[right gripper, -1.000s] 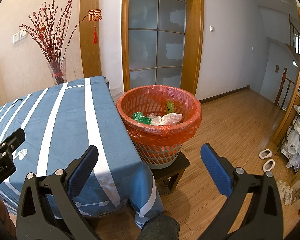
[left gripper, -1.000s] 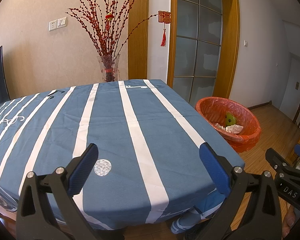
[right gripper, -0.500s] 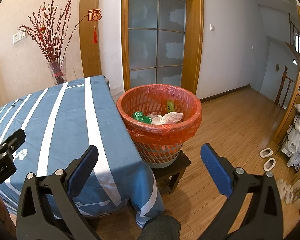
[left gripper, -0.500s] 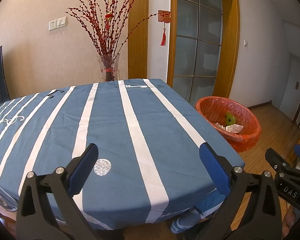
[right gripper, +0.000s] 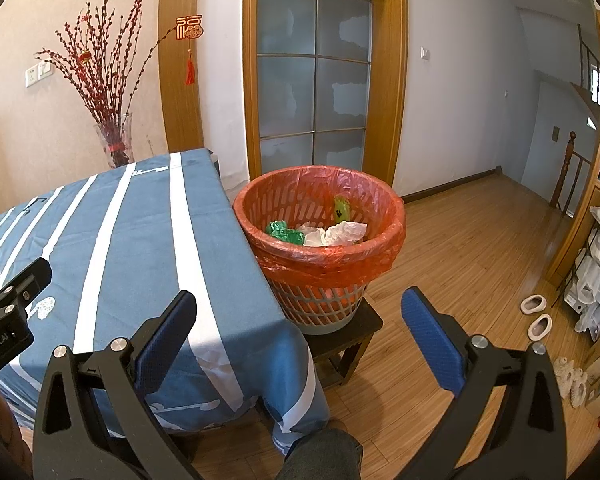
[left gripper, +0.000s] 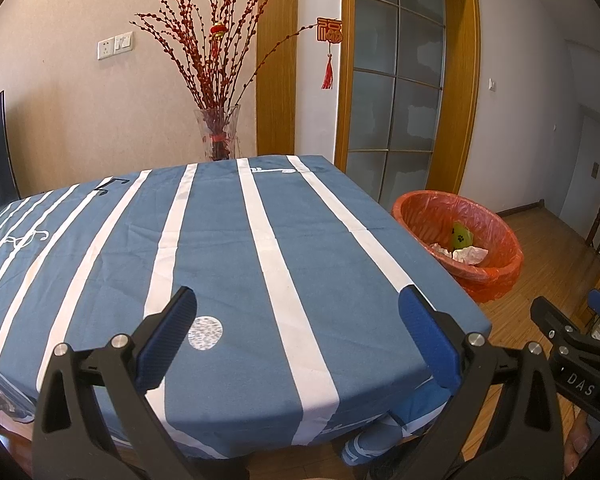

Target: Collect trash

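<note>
A table under a blue cloth with white stripes fills the middle and left of the left wrist view and the left half of the right wrist view. Just beside its right edge, at the centre of the right wrist view, a grey lattice waste basket lined with a red bag stands on a low dark stool on the wooden floor. Inside the basket lie crumpled white paper, a green wrapper and a yellow-green packet with paw prints leaning on the far wall. The left gripper hangs over the near edge of the table, jaws wide apart and holding nothing; the right gripper is low in its frame, before the basket, jaws likewise wide and empty. A glass vase of red branches stands behind the table, upper centre of the left wrist view.
</note>
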{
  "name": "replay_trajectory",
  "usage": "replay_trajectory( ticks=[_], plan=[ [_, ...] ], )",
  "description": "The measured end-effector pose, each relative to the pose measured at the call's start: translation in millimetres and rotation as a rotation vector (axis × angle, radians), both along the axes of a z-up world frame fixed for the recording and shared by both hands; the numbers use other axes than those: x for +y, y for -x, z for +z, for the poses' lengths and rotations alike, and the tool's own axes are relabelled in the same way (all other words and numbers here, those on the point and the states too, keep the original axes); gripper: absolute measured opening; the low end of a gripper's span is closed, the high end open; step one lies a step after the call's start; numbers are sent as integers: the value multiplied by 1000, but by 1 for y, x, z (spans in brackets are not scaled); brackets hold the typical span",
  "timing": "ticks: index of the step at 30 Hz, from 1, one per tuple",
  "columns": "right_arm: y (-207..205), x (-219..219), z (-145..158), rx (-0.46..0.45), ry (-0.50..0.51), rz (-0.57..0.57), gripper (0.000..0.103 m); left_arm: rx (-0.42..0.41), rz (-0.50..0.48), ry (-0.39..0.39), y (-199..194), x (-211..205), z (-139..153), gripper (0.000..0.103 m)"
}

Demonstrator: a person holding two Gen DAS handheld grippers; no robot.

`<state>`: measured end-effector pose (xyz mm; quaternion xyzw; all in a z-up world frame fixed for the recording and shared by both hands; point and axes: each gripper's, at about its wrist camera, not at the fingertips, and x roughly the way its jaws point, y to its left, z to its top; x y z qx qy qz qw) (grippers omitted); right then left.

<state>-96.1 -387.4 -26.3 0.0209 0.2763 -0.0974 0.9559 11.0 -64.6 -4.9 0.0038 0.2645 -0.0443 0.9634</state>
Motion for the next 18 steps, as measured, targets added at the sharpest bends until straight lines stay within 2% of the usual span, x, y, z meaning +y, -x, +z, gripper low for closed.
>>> replay_trajectory(
  ticks=[18],
  plan=[
    [-1, 0, -3, 5, -3, 3, 101, 8, -1, 3, -3, 1, -3, 99]
  ],
)
